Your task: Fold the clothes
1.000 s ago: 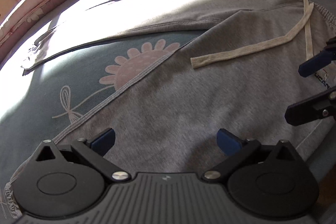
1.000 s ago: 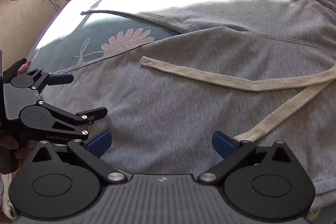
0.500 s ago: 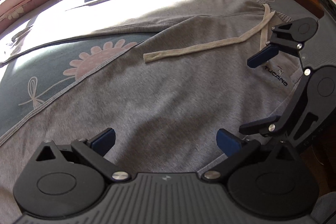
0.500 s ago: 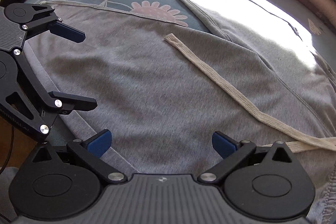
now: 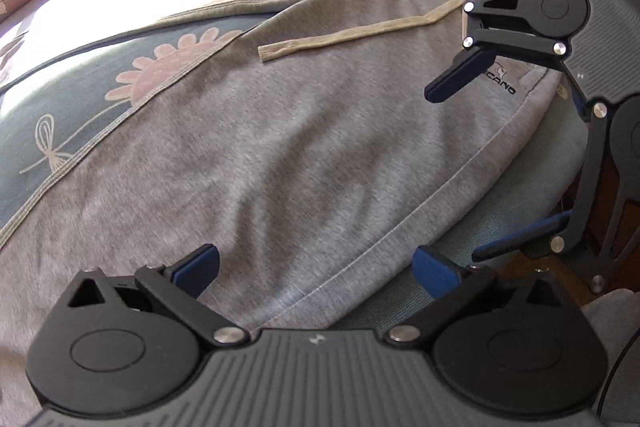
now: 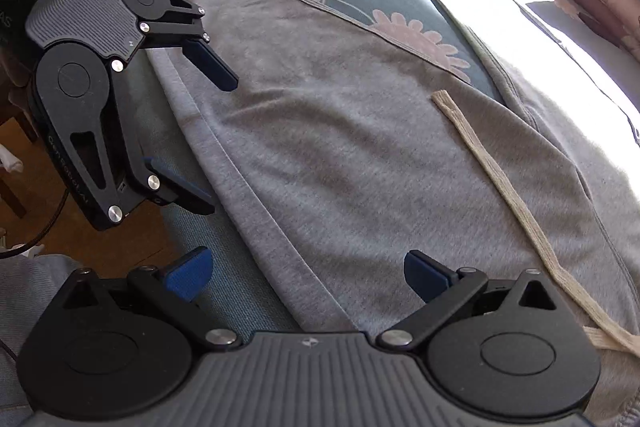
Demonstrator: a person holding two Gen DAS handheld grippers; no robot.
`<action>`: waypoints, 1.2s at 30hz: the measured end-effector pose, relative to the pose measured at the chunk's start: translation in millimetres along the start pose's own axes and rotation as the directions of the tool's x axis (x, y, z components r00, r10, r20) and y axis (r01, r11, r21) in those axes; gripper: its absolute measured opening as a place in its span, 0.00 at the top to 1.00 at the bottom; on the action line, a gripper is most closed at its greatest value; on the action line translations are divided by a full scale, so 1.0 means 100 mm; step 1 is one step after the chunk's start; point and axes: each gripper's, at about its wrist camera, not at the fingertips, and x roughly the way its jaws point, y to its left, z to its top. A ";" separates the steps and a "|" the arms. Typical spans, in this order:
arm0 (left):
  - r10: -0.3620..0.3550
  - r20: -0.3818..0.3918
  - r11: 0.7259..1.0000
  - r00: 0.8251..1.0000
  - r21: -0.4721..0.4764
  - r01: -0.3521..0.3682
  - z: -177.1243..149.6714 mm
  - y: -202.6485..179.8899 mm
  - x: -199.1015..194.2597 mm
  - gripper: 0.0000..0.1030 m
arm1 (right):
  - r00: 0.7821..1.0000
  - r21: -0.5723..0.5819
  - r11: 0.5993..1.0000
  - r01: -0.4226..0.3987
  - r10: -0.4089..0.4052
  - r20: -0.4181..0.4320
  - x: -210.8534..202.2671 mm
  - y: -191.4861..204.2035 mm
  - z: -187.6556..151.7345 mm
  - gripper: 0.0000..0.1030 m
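Swinging round from a second ago, both the left gripper (image 5: 316, 269) and right gripper (image 6: 308, 273) are now lined up wide open over the near hem of the grey sweatpants (image 5: 304, 147) spread on the bed (image 5: 80, 107), so a fold grab looks set up.

A: Strong sunlight falls across the far side of the bed (image 5: 80, 131); it burns out to plain white there, in both views.

B: And the near side?

A: In soft shade. The grey sweatpants (image 5: 280, 155) keep their knit texture, and the pale drawstring (image 6: 500, 171) reads sharply.

B: Any blur?

A: Little. The fisheye bends the bed's edges into curves, and the corners smear somewhat. The black left gripper (image 5: 316, 269) and right gripper (image 6: 306, 271) look dark, with small glints on their screws.
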 end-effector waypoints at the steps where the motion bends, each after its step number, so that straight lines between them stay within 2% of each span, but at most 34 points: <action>1: -0.013 -0.019 1.000 1.000 0.014 0.013 0.00 0.03 0.03 0.01 | 1.000 -0.037 0.999 -0.018 0.019 0.015 0.07 0.05 0.08 0.00; 3: -0.081 -0.090 0.997 0.993 -0.008 0.081 -0.03 0.10 0.08 0.01 | 0.998 -0.035 0.997 -0.066 0.066 -0.006 0.22 0.09 0.17 0.00; 4: -0.097 -0.100 0.995 0.990 -0.037 0.093 -0.07 0.13 0.08 0.01 | 0.994 0.015 0.995 -0.101 0.102 -0.044 0.30 0.06 0.18 0.00; 6: -0.109 -0.109 0.993 0.988 -0.065 0.102 -0.14 0.14 0.03 0.01 | 0.988 0.129 0.982 -0.141 0.148 -0.046 0.29 0.00 0.13 0.00; 10: -0.151 -0.114 0.986 0.982 -0.089 0.141 -0.12 0.13 -0.06 0.01 | 0.968 0.306 0.931 -0.201 0.236 -0.083 0.20 -0.09 0.02 0.00; 12: -0.141 -0.057 0.988 0.988 -0.067 0.137 0.01 0.15 -0.11 0.01 | 0.974 0.327 0.928 -0.177 0.213 -0.078 0.13 -0.14 0.01 0.00; 14: -0.134 0.014 0.990 0.991 -0.028 0.135 0.17 0.16 -0.13 0.01 | 0.986 0.359 0.924 -0.130 0.157 -0.046 0.01 -0.26 0.02 0.00; 16: -0.151 0.061 0.988 0.987 -0.007 0.151 0.34 0.18 -0.05 0.01 | 0.994 0.397 0.913 -0.090 0.108 -0.023 -0.05 -0.40 0.00 0.00; 18: -0.175 0.074 0.984 0.982 -0.004 0.176 0.45 0.18 0.09 0.01 | 0.996 0.422 0.905 -0.058 0.080 -0.033 -0.01 -0.52 -0.03 0.00; 20: -0.198 0.053 0.980 0.979 -0.017 0.199 0.49 0.17 0.23 0.01 | 0.996 0.441 0.897 -0.021 0.055 -0.064 0.05 -0.61 -0.11 0.00; 22: -0.223 0.015 0.972 0.975 -0.076 0.223 0.43 0.15 0.31 0.01 | 0.996 0.461 0.888 -0.010 0.051 -0.078 0.05 -0.64 -0.20 0.00; 24: -0.223 0.015 0.972 0.975 -0.073 0.223 0.33 0.09 0.25 0.01 | 0.995 0.474 0.880 -0.006 0.053 -0.085 0.00 -0.61 -0.29 0.00; 28: -0.244 -0.046 0.970 0.969 -0.037 0.242 0.29 0.00 0.15 0.01 | 0.992 0.489 0.872 -0.002 0.065 -0.112 -0.06 -0.55 -0.40 0.00; 33: -0.237 0.000 0.971 0.972 0.015 0.237 0.43 -0.04 0.15 0.01 | 0.997 0.522 0.853 0.018 0.027 -0.077 -0.15 -0.62 -0.37 0.00; 35: -0.256 -0.060 0.967 0.965 -0.007 0.256 0.42 -0.08 0.29 0.01 | 0.996 0.536 0.843 0.042 0.006 -0.086 -0.12 -0.67 -0.39 0.00; 36: -0.253 -0.055 0.967 0.966 -0.008 0.253 0.39 -0.10 0.28 0.01 | 0.996 0.552 0.833 0.050 0.003 -0.094 -0.11 -0.70 -0.42 0.00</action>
